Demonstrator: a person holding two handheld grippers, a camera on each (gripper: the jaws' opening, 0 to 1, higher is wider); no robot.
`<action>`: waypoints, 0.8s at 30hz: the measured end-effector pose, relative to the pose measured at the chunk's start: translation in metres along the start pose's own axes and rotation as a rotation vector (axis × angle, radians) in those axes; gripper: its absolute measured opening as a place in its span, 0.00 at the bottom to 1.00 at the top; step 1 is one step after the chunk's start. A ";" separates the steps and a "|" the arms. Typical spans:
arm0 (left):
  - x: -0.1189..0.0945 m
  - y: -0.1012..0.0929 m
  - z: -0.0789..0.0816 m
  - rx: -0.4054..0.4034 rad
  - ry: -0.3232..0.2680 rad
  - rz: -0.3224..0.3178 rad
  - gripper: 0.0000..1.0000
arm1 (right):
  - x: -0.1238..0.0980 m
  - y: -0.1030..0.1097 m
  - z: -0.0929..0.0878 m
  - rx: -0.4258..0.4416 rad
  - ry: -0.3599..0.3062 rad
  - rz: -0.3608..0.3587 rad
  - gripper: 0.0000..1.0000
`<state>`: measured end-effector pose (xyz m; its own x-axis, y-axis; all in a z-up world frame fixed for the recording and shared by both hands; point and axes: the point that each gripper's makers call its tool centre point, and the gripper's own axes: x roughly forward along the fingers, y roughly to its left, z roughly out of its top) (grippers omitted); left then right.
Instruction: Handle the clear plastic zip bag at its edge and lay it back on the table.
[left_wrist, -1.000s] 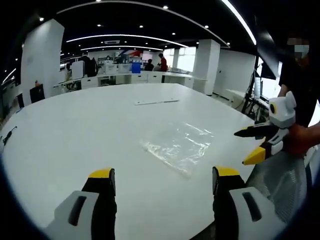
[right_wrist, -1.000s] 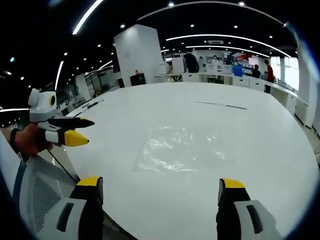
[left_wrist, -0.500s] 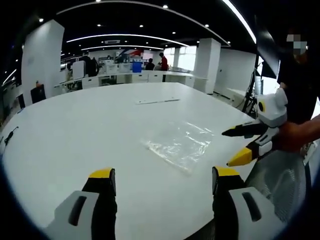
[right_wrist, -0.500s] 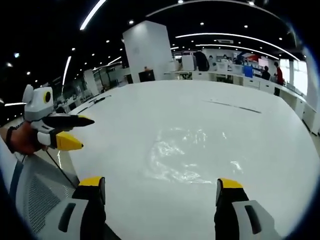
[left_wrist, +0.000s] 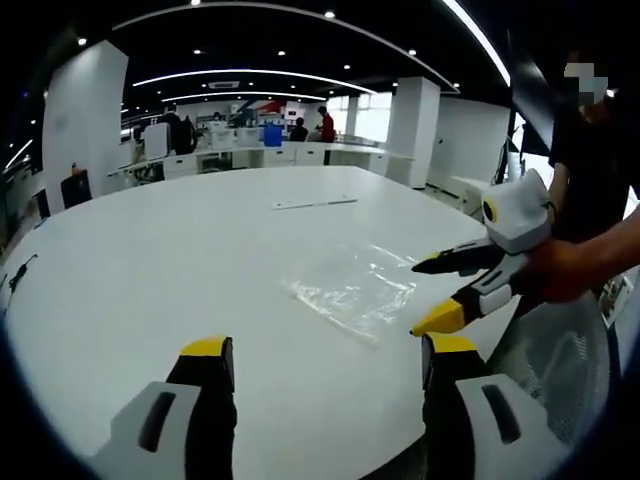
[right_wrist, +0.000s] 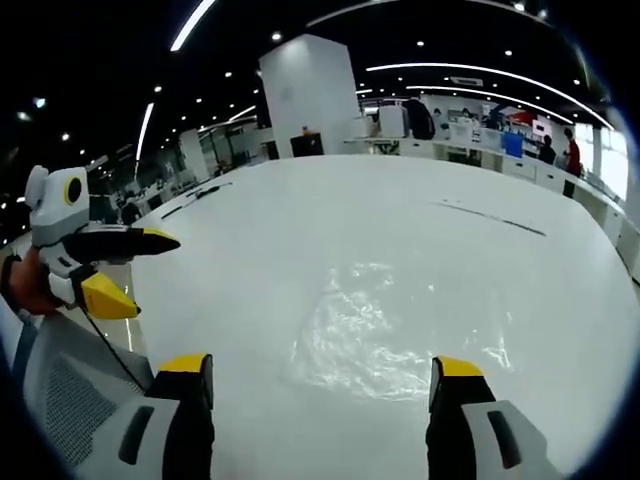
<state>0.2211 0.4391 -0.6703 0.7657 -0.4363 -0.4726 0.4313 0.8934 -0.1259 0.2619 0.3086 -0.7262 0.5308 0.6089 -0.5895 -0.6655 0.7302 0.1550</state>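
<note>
With the crinkled clear plastic zip bag (left_wrist: 355, 292) lying flat on the round white table (left_wrist: 150, 270) and both jaw pairs spread empty, bring your right gripper (left_wrist: 432, 297) low to its near edge, while your left gripper (left_wrist: 318, 365) waits.

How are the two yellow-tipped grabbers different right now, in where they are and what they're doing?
The right gripper reaches over the table, its tips right beside the clear plastic zip bag's edge; the left gripper hangs off the table's edge, away from the bag. Seen from the right gripper view, the bag lies between its jaws; from the left, further ahead. Both are open, holding nothing.
</note>
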 end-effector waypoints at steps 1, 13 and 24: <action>0.000 0.000 0.000 0.000 0.000 0.001 0.75 | 0.004 -0.001 0.000 -0.009 0.005 -0.003 0.89; -0.001 0.000 -0.003 0.002 0.009 0.000 0.71 | 0.034 -0.003 -0.005 -0.058 0.053 -0.003 0.80; 0.001 0.002 -0.009 0.008 0.028 0.003 0.72 | 0.048 -0.005 -0.012 -0.096 0.081 -0.009 0.73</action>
<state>0.2185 0.4416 -0.6795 0.7535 -0.4303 -0.4971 0.4327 0.8938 -0.1179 0.2845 0.3304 -0.7642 0.4952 0.5728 -0.6532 -0.7102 0.6999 0.0753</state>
